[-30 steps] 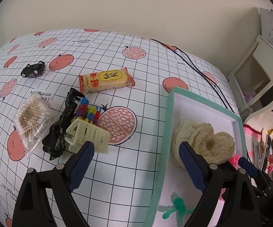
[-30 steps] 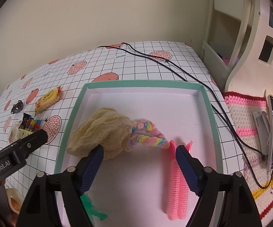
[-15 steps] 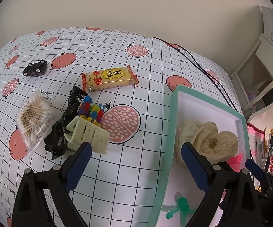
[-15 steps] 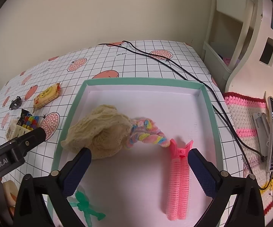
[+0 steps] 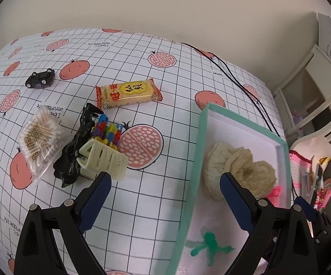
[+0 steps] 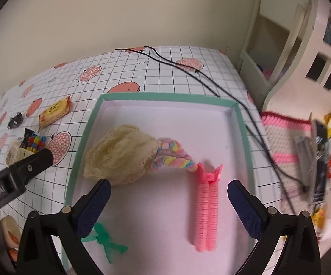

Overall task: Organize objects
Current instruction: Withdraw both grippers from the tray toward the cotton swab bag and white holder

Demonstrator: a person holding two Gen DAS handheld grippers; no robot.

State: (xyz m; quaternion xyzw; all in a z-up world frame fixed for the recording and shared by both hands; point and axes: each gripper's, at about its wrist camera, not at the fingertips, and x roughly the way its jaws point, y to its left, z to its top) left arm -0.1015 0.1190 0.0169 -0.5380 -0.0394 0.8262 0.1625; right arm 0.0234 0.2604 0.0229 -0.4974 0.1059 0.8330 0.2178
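- Where the bench [image 5: 165,52] wears a white grid cloth printed with pink fruit, a shallow tray [image 6: 86,137] with a mint-green rim and white floor sits at its right side.
- Inside the tray lie a cream lace scrunchie [image 6: 121,155], a pastel rainbow twisted hair tie [image 6: 176,158] touching it, a pink ribbed hair clip [image 6: 206,213] lying lengthwise, and a small green bow [image 6: 105,238] near the front left corner.
- Left of the tray, out on the cloth, a cluster sits close together: a cream claw clip [image 5: 103,160], a multicoloured clip [image 5: 107,133] just behind it, a black wavy clip [image 5: 76,146] against their left side, and a clear bag of cotton swabs [image 5: 40,139] beside that.
- Farther back rest a yellow snack packet [image 5: 128,92] and, well apart to the left, a small black toy car [image 5: 40,80].
- Two black cables [image 6: 211,87] cross the far right of the cloth, past the tray's corner.
- The left hand-held gripper [image 5: 165,188] is spread wide and holds nothing, its blue-padded fingers straddling the tray's left rim, one tip near the cream claw clip.
- The right hand-held gripper [image 6: 168,193] is likewise spread wide and empty over the tray floor, one finger by the scrunchie, the other right of the pink clip.
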